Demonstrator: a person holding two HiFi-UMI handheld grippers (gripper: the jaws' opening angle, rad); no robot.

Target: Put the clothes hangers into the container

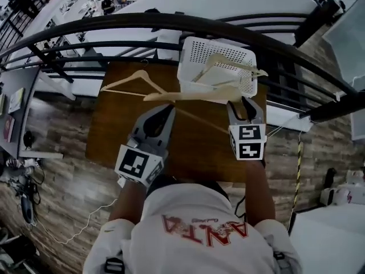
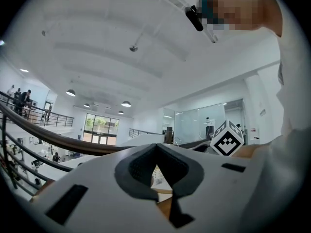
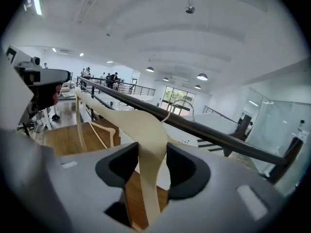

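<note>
A: Right gripper, state?
B: Clamped on a pale wooden hanger. Pads pressed on either side of one arm, jaws kept fairly wide by its thickness. Confirmed in right gripper view.

A: Position of that hanger?
B: Held clear of the wooden table, lying roughly crosswise. Right end just in front of the white perforated container. Not yet inside it.

A: Left gripper?
B: Closed tip to tip. Nothing seen between the pads in left gripper view. Close to the left end of the hanger in head view; contact not determinable.

A: Anything else to log?
B: Stored hangers lying across the container, exact count unclear. One spare hanger flat on the table at the far left, well apart from both grippers. Dark railing just beyond the table's far edge.
</note>
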